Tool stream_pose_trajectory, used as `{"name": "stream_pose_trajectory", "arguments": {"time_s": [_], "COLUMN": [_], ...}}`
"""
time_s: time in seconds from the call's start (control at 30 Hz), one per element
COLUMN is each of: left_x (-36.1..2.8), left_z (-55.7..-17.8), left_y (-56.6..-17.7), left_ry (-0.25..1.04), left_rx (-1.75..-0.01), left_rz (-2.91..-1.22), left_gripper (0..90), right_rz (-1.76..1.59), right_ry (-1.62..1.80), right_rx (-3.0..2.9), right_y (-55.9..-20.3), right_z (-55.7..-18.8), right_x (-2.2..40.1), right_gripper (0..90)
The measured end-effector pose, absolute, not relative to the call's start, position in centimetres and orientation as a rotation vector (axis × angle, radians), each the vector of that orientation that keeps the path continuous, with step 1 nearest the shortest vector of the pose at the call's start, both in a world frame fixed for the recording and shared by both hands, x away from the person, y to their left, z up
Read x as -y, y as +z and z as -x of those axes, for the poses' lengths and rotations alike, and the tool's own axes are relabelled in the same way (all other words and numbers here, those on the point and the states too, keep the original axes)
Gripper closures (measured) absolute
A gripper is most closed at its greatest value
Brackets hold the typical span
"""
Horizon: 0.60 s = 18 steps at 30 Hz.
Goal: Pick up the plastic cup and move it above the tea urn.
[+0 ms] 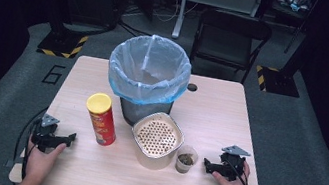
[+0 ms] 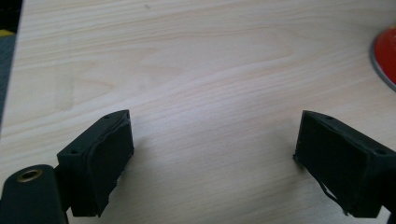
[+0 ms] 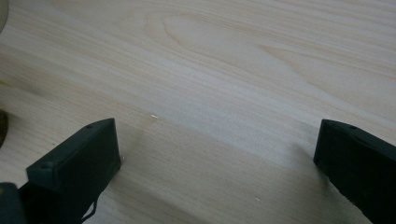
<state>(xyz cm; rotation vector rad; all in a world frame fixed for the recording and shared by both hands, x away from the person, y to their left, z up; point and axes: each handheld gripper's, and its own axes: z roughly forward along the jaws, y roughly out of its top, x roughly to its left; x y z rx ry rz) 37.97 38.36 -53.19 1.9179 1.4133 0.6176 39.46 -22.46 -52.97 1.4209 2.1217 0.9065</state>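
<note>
One red can edge [image 2: 386,58] appears beside the left tool [image 2: 212,158].

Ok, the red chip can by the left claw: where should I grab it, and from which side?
Take the chip can around its mid-body, coming level from its left with the open left claw. It stands upright, slim and round, and the bin and perforated container crowd its right side.
</note>
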Motion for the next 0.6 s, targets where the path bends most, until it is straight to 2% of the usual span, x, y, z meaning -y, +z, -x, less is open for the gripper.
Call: {"name": "stream_pose_trajectory", "arguments": {"time_s": [0.3, 0.4, 0.43, 0.47, 0.5, 0.53, 0.6], "left_x": [-38.3, -38.3, -38.3, -38.3, -38.3, -38.3, -38.3], "left_z": [-38.0, -38.0, -38.0, -38.0, -38.0, -38.0, -37.9], "left_y": [-53.2, -53.2, -53.2, -53.2, -53.2, -53.2, -53.2], "left_ry": [0.605, 0.609, 0.609, 0.610, 0.609, 0.605, 0.606], "left_rx": [-1.399, -1.399, -1.399, -1.397, -1.399, -1.400, -1.401], "left_rz": [-1.928, -1.930, -1.930, -1.933, -1.929, -1.927, -1.927], "left_gripper": [11.2, 11.2, 11.2, 11.2, 11.2, 11.2, 11.2], "right_rz": [-1.416, -1.414, -1.414, -1.422, -1.422, -1.436, -1.423], "right_ry": [0.901, 0.914, 0.914, 0.910, 0.910, 0.905, 0.899], "right_rx": [-2.121, -2.118, -2.118, -2.114, -2.114, -2.120, -2.151], "right_y": [-52.9, -52.8, -52.8, -52.5, -52.5, -52.2, -51.6], "right_z": [-39.0, -38.6, -38.6, -38.2, -38.2, -38.0, -37.4], "right_x": [22.3, 22.3, 22.3, 22.2, 22.2, 22.0, 21.8], "right_gripper": [1.5, 9.0, 9.0, 21.8, 21.8, 27.3, 27.8]}}
